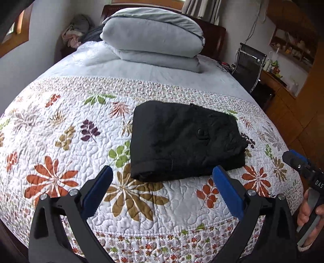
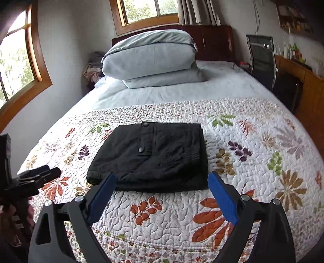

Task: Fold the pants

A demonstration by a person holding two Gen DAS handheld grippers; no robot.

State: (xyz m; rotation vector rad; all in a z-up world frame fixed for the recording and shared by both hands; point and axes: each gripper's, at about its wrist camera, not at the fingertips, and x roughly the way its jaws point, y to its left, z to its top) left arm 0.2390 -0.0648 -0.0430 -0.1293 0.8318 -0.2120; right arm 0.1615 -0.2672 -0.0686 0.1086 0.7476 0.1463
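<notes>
The black pants [image 1: 186, 139] lie folded into a compact rectangle on the floral quilt [image 1: 60, 141]; they also show in the right wrist view [image 2: 154, 157]. My left gripper [image 1: 162, 172] is open and empty, held just in front of the pants' near edge, not touching them. My right gripper [image 2: 162, 180] is open and empty, also just short of the pants' near edge. The right gripper shows at the right edge of the left wrist view [image 1: 297, 161], and the left gripper at the left edge of the right wrist view [image 2: 40, 174].
A folded grey duvet [image 1: 151, 38] is stacked at the head of the bed. A black chair [image 2: 263, 58] and wooden desk [image 2: 303, 81] stand to the right of the bed. Windows [image 2: 141, 10] are behind and to the left.
</notes>
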